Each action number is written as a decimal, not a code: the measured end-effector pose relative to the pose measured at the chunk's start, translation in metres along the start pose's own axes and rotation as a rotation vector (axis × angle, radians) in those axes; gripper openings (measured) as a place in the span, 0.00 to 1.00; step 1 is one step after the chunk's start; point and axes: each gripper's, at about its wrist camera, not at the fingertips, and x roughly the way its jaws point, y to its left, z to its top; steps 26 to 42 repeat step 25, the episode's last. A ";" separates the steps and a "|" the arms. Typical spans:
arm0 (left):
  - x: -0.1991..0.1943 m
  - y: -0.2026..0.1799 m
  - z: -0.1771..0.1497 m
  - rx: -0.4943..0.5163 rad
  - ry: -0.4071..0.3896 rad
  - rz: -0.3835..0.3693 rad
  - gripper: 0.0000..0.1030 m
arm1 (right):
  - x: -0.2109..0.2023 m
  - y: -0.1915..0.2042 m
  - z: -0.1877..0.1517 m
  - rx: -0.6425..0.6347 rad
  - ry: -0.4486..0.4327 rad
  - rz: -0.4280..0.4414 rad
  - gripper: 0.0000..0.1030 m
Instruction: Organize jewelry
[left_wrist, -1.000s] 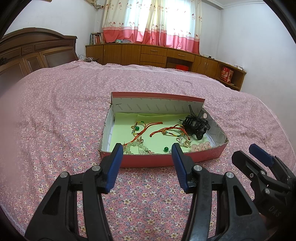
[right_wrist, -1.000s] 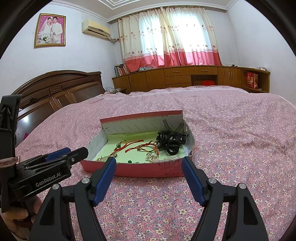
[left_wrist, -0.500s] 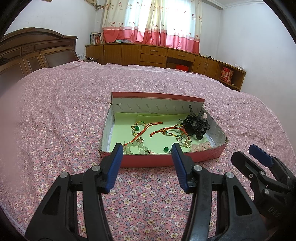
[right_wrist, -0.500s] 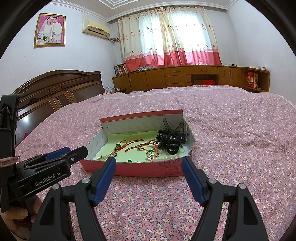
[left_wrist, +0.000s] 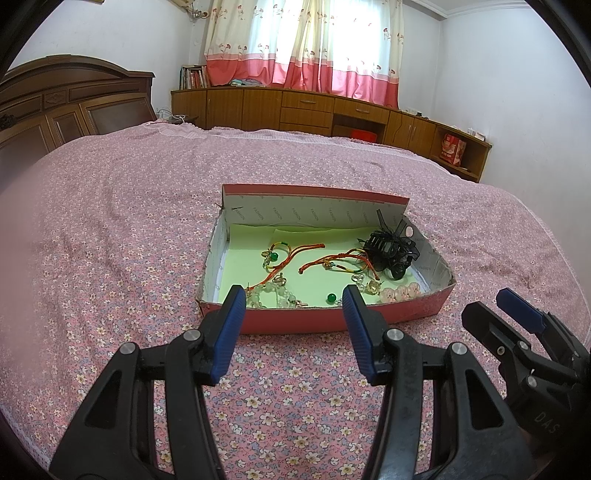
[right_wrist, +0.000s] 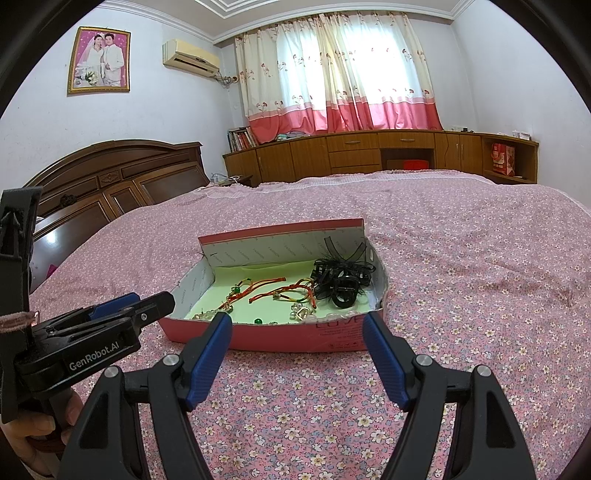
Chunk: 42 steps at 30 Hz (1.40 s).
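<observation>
I hold both grippers low over the bed (left_wrist: 110, 229), short of the red box (left_wrist: 325, 319) that sits on the flowered cover with its near wall towards me. All the jewelry I can see lies inside it on the pale green liner (left_wrist: 247, 266), and I judge the shallow open box is there to keep the small pieces from sinking into the soft cover. The red cord bracelets (left_wrist: 295, 254) sprawl across the middle, a clear bead bracelet (left_wrist: 273, 293) and a loose green bead (left_wrist: 331, 297) lie against the near wall, pink beads (left_wrist: 400, 293) in the near right corner, and a tangle of black hair ties (left_wrist: 391, 253) fills the right end. The pieces overlap and are not sorted into groups, yet all are in the box, so this could be a jumble waiting to be ordered or things just gathered in.

My left gripper (left_wrist: 293, 332) is spread wide with nothing between its blue pads, aimed at the near wall. My right gripper (right_wrist: 297, 354) is likewise wide apart and empty, level with the left and just to its right, pointing at the box's right half.
</observation>
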 end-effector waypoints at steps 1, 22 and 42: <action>0.000 0.000 0.000 0.000 0.000 0.000 0.45 | 0.000 0.000 0.000 0.000 0.000 0.000 0.73; 0.000 -0.001 0.002 0.001 -0.002 0.001 0.45 | -0.001 -0.001 -0.001 0.003 0.001 -0.002 0.73; 0.000 -0.002 0.003 0.005 -0.001 0.004 0.45 | -0.001 -0.002 -0.001 0.005 0.003 -0.004 0.73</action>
